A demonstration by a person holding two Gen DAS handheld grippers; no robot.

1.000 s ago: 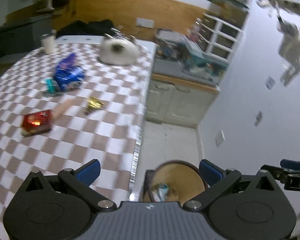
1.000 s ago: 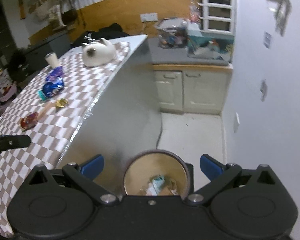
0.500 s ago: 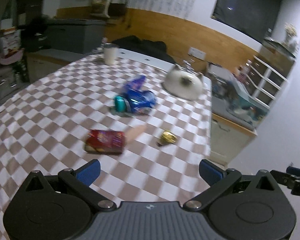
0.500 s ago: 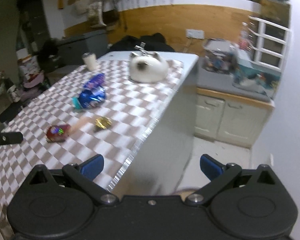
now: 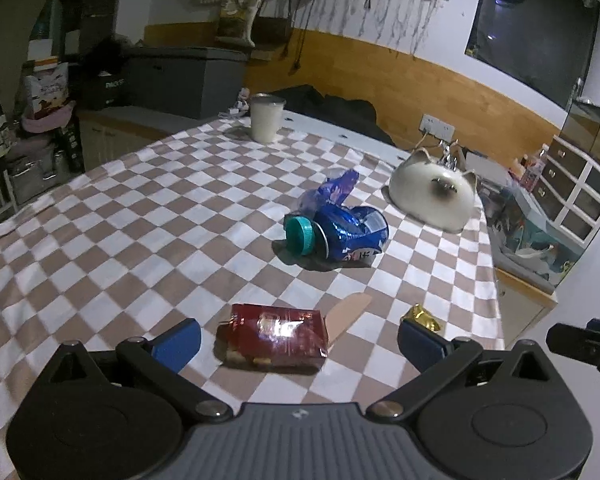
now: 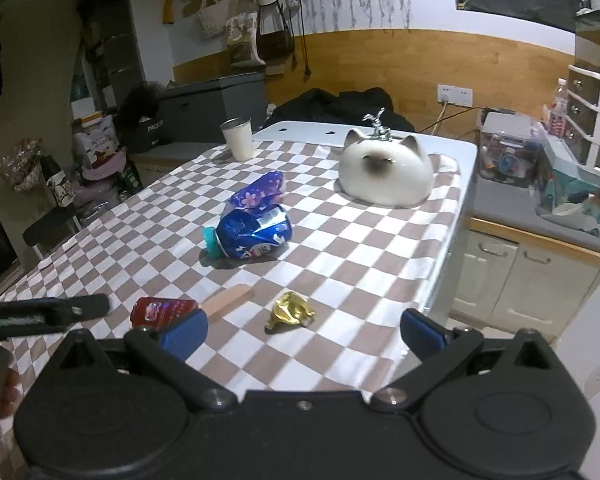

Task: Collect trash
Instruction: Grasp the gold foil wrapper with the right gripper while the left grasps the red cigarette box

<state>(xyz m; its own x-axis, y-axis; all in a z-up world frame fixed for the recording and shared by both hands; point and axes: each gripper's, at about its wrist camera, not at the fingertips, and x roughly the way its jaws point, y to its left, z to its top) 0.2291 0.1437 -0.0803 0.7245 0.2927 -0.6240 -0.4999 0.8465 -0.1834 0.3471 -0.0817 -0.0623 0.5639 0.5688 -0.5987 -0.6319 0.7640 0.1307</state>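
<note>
Hovering over checkered table (image 5: 100,220), your left gripper (image 5: 299,340) spread wide, nothing held; red packet (image 5: 274,334) lies between fingers. Your right gripper (image 6: 303,330) also wide apart, empty; gold wrapper (image 6: 290,310) just beyond it. Crushed blue can (image 5: 350,236) farther, mid-table.

left hand-held gripper (image 5: 299,343): matte black housing with two round discs at the sides, triangular cut-outs above them, black link arms fixed by silver screws, and a grey ribbed centre plate bearing a small pale logo. fingertips (image 5: 179,344) carry blue pads. right hand-held gripper (image 6: 303,333): same black build, silver screws, blue pads on its fingertips (image 6: 422,332), all-black centre plate with one small screw at the top edge.
</note>
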